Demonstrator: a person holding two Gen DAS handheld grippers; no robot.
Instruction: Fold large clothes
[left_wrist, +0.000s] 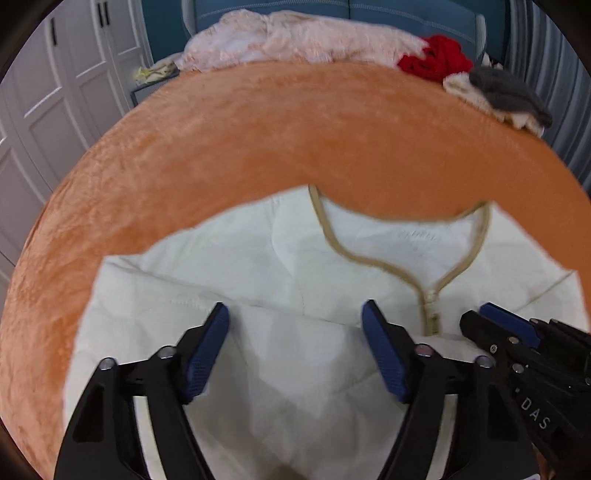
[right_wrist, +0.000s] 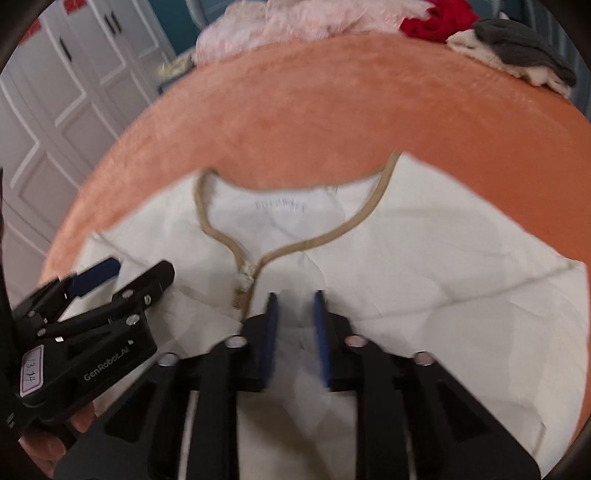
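The white jacket (left_wrist: 295, 266) lies under both claws, collar ahead; left gripper (left_wrist: 295, 317) gapes wide, right gripper (right_wrist: 295, 299) (slightly parted) grasps nothing.

One white zip-front garment (left_wrist: 280, 280) lies on one orange bed (left_wrist: 258, 140). Two claws are over it: the left claw (left_wrist: 295, 325) and the right claw (right_wrist: 295, 306). At twelve o'clock is one pink heap (left_wrist: 295, 40); toward one o'clock, one red garment (left_wrist: 436, 59) and one grey-and-cream pile (left_wrist: 502, 96).
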